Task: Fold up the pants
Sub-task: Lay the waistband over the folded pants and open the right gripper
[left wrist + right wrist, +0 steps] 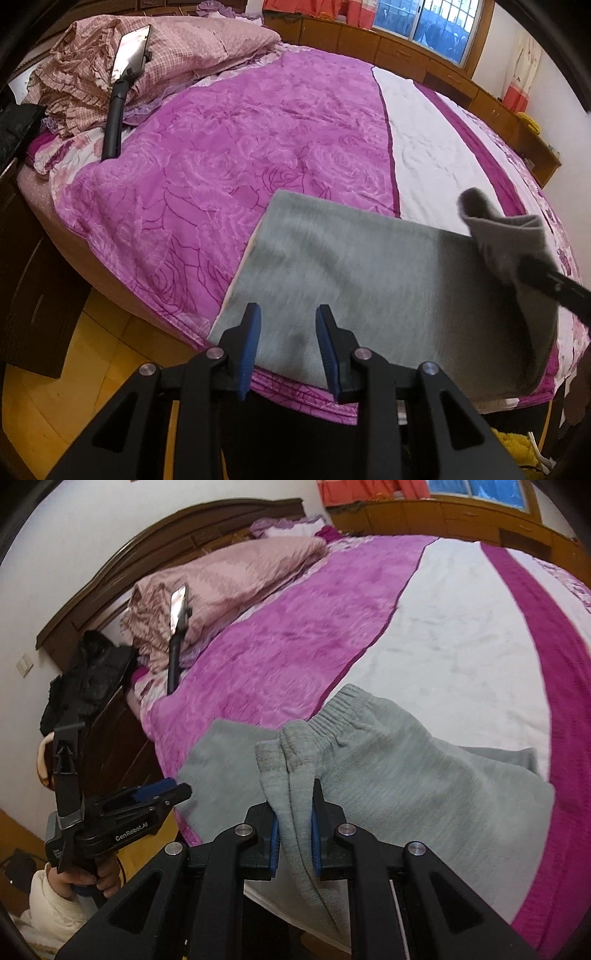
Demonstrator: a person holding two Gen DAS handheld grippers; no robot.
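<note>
**Grey pants at the near edge of the bed, one end lifted**

The grey pants lay across the near edge of the bed, partly on the purple rose-patterned blanket and partly on the white strip beside it; a flat panel of the cloth spread toward the near left corner of the bed, and its lower hem hung just over the edge.

The right tool was clenched on a bunched fold of the pants, its blue pads pressed against the cloth on both sides; the ribbed waistband rose just beyond the grip; in the left wrist view this raised end showed as a grey peak near the right side of the bed.

The left tool was released, its jaws standing apart with the flat grey cloth showing between them, touching nothing that could be seen; in the right wrist view it hung off the bed's left side, held by a hand in a white sleeve.

A phone on a black stick leaned against the pink bedding heaped at the head of the bed; a window stood behind the far edge.
</note>
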